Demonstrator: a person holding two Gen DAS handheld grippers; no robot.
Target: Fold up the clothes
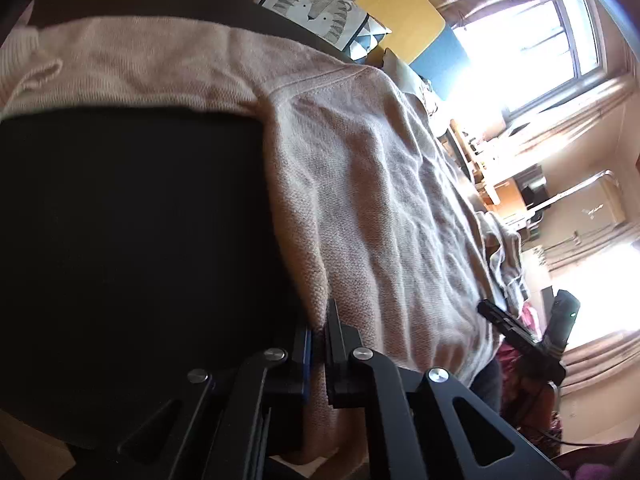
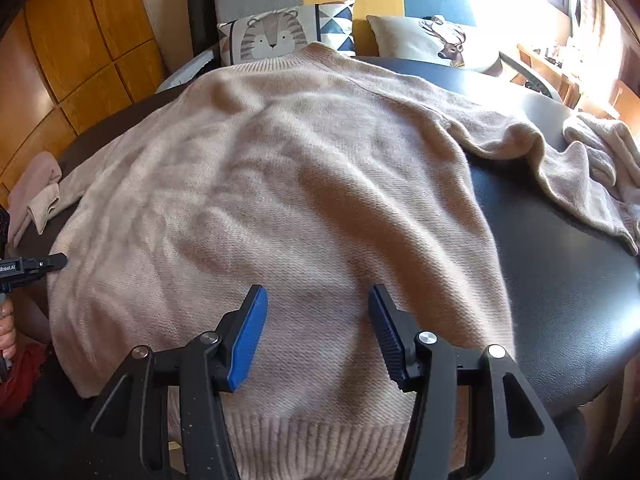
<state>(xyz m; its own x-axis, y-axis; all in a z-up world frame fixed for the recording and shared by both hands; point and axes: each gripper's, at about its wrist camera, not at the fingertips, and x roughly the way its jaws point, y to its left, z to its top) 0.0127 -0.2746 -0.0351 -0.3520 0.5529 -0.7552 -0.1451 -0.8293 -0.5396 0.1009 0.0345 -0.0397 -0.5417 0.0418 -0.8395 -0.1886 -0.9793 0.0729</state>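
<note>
A beige knit sweater (image 2: 280, 184) lies spread flat on a round black table (image 2: 560, 264), collar at the far side, hem hanging over the near edge. Its right sleeve (image 2: 560, 156) trails to the right; its left sleeve cuff (image 2: 44, 204) lies at the far left. My right gripper (image 2: 318, 304) is open, just above the sweater's lower body, holding nothing. My left gripper (image 1: 320, 320) is shut on the sweater's left side edge (image 1: 360, 200); it also shows in the right wrist view (image 2: 56, 262). The right gripper shows in the left wrist view (image 1: 486, 308).
A tiger cushion (image 2: 276, 34) and a deer cushion (image 2: 436, 42) sit on the bench behind the table. A second pale garment (image 2: 608, 148) lies at the table's right edge. Wooden cupboards (image 2: 80, 40) stand at the left. Red cloth (image 2: 20, 376) lies below the left hand.
</note>
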